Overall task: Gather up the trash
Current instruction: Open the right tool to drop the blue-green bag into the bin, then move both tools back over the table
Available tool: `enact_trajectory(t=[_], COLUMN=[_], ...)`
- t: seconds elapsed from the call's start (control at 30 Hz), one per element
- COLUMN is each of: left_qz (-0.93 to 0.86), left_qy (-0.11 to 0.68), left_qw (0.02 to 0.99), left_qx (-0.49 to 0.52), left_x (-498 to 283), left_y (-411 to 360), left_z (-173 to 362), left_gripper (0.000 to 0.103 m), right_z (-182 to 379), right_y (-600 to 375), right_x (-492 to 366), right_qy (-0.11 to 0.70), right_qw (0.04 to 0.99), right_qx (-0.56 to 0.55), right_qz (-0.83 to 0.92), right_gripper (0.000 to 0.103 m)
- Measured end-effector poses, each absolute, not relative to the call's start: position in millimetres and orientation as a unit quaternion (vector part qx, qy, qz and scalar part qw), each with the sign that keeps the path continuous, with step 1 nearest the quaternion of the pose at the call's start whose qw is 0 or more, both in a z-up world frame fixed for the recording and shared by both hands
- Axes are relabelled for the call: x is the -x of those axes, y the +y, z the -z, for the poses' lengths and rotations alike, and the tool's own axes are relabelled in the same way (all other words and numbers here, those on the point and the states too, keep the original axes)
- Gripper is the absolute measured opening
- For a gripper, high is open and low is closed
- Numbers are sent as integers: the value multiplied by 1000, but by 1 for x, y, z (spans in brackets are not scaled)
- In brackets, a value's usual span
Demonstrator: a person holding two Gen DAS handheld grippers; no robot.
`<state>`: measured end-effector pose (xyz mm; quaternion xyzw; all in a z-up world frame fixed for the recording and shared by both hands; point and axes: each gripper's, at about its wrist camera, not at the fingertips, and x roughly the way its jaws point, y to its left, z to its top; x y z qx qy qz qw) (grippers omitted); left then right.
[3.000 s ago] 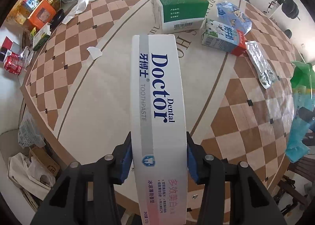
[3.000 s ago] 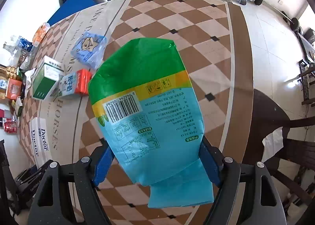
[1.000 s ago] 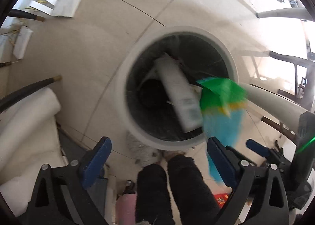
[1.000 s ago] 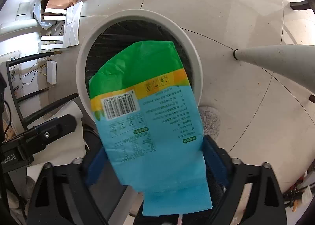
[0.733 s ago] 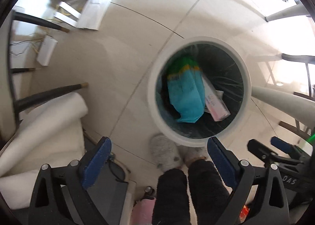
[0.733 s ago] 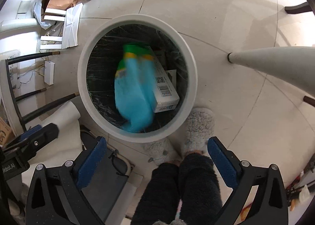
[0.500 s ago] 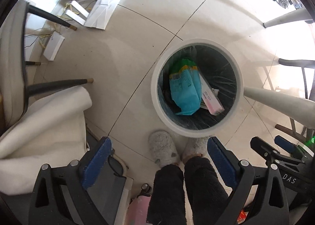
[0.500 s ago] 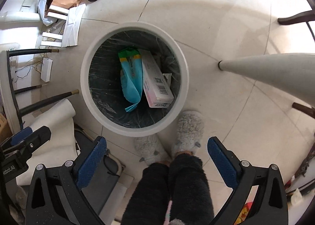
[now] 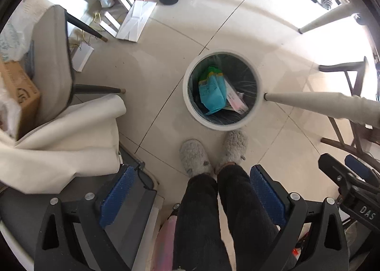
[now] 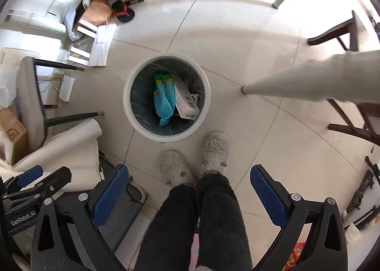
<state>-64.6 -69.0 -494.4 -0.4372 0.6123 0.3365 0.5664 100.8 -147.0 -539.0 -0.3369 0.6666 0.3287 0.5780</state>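
Note:
A round white trash bin (image 9: 187,102) stands on the tiled floor; it also shows in the right wrist view (image 10: 127,109). Inside lie the blue and green bag (image 9: 212,93) (image 10: 163,100) and the white toothpaste box (image 9: 235,100) (image 10: 186,101). My left gripper (image 9: 191,190) is open and empty, high above the floor, near side of the bin. My right gripper (image 10: 188,188) is open and empty too, also high above the bin. The right gripper shows at the right edge of the left view (image 9: 351,183), the left gripper at the left edge of the right view (image 10: 35,188).
The person's legs and grey slippers (image 9: 194,157) (image 10: 215,150) stand just before the bin. A white table leg (image 9: 320,105) (image 10: 308,83) lands right of it. A grey chair (image 9: 52,62), cream cloth (image 9: 71,133), dark wooden chair (image 10: 351,114) and floor clutter (image 10: 99,14) surround.
Both grippers let go of their loads: toothpaste box and bag fell into the bin. Both grippers have since risen, so the bin looks smaller and farther below.

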Motion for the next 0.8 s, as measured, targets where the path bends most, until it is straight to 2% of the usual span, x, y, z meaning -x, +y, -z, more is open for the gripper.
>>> enact_trajectory(t=[0.47,0.8], left_qz=[-335,-381], left_qy=[560,484], left_qw=[637,714], left_qx=[411,334], left_x=[75,17], left_y=[-99,-36], left_z=[325,203], left_gripper=[100,100], right_z=[326,202], right_y=[-178,-156], right_x=[-94,-143], right_qy=[632,608], right_qw=[617,652], right_qx=[293,223], right_qz=[-367,-395], right_gripper=[103,103])
